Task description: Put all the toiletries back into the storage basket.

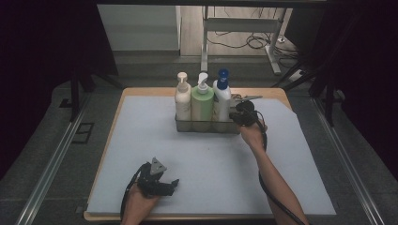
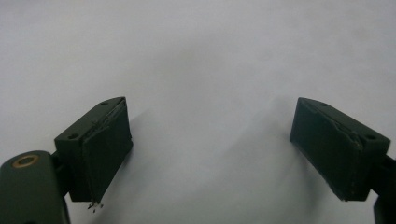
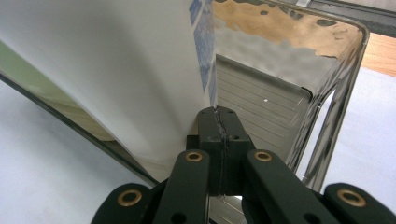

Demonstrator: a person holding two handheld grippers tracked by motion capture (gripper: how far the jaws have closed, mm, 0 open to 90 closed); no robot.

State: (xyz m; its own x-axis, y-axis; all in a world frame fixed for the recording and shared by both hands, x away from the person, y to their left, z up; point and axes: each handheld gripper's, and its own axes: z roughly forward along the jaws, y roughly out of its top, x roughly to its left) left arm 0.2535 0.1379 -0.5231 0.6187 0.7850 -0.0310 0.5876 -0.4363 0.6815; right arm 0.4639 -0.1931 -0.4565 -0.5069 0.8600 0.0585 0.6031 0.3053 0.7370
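Right hand-held gripper (image 3: 219,121) – jaws clenched, empty – beside smooth white bottle (image 3: 116,70) in shiny metal caddy (image 3: 345,70); left hand-held gripper (image 2: 210,144) released at desk's 7 o'clock.

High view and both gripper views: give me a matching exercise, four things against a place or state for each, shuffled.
Things:
1. cream bottle
2. green bottle
3. left gripper
4. right gripper

Places or states:
A. jaws shut, at the right end of the metal basket
B. middle of the basket's row
C. jaws open over the bare white mat
D. left end of the basket's row

Pairs: 1-D, 2-B, 3-C, 4-A
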